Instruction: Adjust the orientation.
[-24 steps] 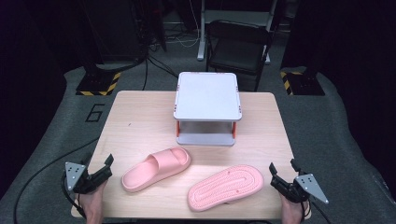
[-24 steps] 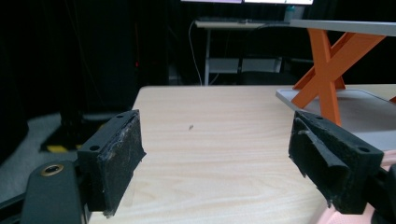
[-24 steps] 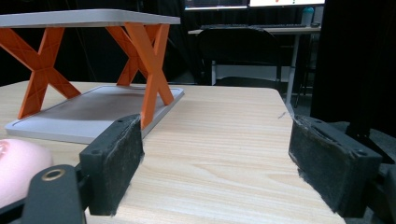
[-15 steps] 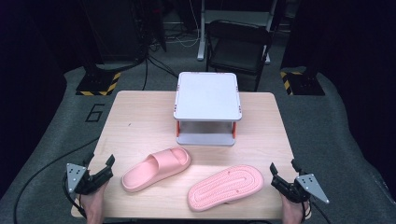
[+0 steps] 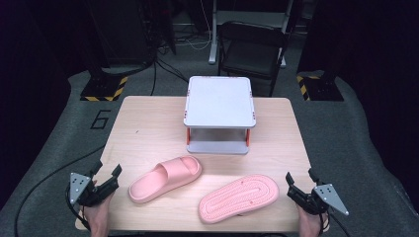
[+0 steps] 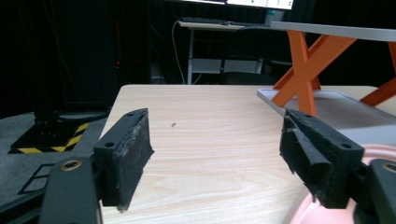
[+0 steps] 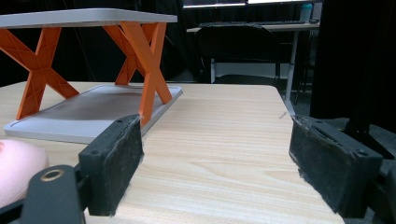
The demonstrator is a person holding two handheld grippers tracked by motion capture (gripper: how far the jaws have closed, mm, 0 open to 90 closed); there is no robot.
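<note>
Both grippers low, left gripper (image 5: 106,178) and right gripper (image 5: 300,183) fingers apart.

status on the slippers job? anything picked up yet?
Done: nothing visible. The upright slipper and the sole-up slipper both lie on the table in front of the two-tier rack, whose shelves are bare. In hand: nothing; left gripper and right gripper are open at the near corners. Left: presumably gripping and placing both slippers.

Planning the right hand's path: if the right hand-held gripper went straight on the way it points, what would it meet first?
Likely nothing: the right hand-held gripper faces bare table; the shelf rack sits left of its line.
</note>
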